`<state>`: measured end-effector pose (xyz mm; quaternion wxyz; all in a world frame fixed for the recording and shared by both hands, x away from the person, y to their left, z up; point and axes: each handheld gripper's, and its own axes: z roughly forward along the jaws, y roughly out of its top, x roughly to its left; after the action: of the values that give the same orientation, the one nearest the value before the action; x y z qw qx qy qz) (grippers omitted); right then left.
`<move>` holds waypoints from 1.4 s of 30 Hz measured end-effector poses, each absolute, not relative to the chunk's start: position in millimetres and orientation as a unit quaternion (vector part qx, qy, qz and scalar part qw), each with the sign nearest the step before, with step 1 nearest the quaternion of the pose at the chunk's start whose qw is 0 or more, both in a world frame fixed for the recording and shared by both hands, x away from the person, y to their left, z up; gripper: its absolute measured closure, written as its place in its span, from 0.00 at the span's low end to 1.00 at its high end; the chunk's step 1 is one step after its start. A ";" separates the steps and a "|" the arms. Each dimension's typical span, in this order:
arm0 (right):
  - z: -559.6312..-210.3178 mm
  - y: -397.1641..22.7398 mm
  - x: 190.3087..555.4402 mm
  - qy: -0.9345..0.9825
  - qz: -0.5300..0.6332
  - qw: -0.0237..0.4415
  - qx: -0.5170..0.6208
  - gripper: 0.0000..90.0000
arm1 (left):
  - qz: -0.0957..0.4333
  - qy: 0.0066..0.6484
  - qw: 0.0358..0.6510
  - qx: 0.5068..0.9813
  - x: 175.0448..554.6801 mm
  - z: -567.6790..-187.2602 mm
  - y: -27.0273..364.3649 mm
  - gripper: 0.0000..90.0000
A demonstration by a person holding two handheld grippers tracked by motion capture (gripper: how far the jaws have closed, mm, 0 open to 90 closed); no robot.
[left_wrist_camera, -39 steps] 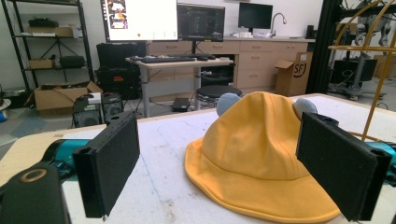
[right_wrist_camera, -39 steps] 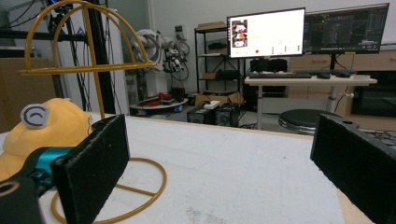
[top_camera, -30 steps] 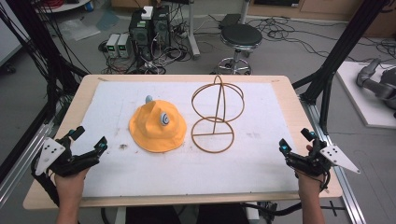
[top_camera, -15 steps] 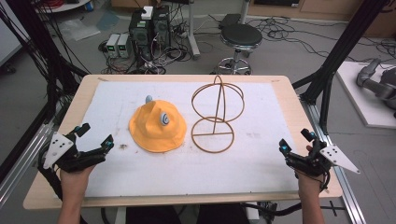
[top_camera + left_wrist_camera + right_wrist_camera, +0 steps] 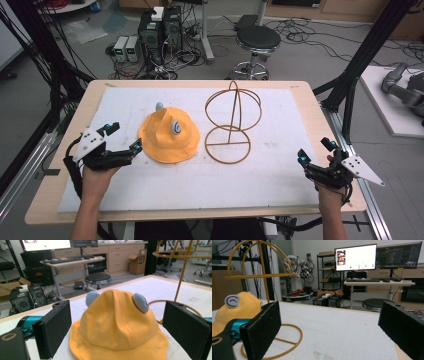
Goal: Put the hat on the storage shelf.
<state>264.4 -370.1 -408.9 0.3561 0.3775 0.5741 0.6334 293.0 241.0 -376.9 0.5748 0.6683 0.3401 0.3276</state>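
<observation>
Left gripper (image 5: pixel 122 137) now closer in than a second ago, advanced from the table's left edge toward the yellow hat (image 5: pixel 169 136); jaws spread wide, framing the hat's brim in the left gripper view, not yet touching. Hat lying flat on the white mat (image 5: pixel 280 170), at 9 o'clock of the wire stand (image 5: pixel 233 122), just beside its base ring. Right gripper (image 5: pixel 314 154) unmoved at the table's 4 o'clock corner, jaws likewise spread, holding nothing. Likely reading: approach under way, brim pinch next.
</observation>
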 end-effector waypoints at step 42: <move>-411.4 -367.8 265.9 0.580 0.630 0.352 0.378 0.05 | 0.250 0.375 0.493 0.744 379.2 -414.5 194.9 0.30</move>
<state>265.9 -367.8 -411.4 0.3521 0.3785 0.5797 0.6298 379.2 194.9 -414.5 0.4925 0.7444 0.3754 0.2498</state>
